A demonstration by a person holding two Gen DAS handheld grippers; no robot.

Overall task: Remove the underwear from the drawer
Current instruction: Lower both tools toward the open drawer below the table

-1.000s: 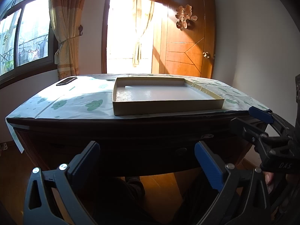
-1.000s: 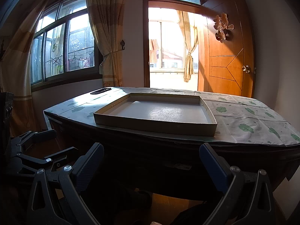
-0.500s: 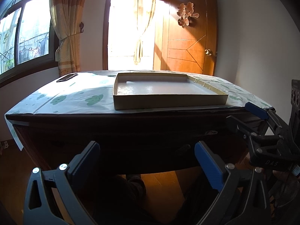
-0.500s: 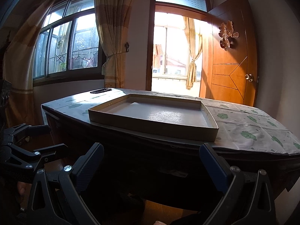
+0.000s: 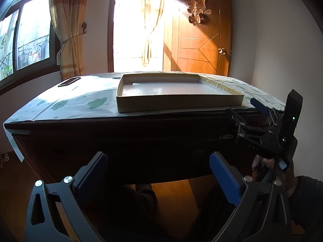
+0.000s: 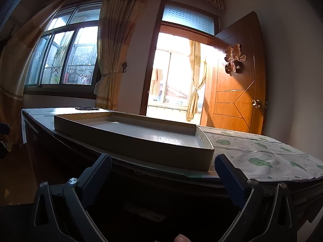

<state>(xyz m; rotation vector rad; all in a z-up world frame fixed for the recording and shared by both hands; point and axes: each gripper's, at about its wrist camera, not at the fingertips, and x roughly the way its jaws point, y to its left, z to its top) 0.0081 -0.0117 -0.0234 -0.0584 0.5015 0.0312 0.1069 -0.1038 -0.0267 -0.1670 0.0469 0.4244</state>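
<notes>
No underwear shows in either view. The dark wooden desk front fills the middle of the left wrist view, with a round knob faintly visible in shadow; drawer lines are too dark to make out. My left gripper is open and empty, level with that front. My right gripper, held by a hand, is open at the desk's right edge. In its own view the right gripper is open and empty, close before the desk front.
A shallow cardboard tray lies on the desk's cloud-print cover. A dark flat object rests at the far left. Behind are a window, curtains and an open wooden door. Wooden floor shows under the desk.
Both grippers have dropped and come closer to the desk front. The right gripper has risen and moved in to the desk's right edge. Both stay open.
</notes>
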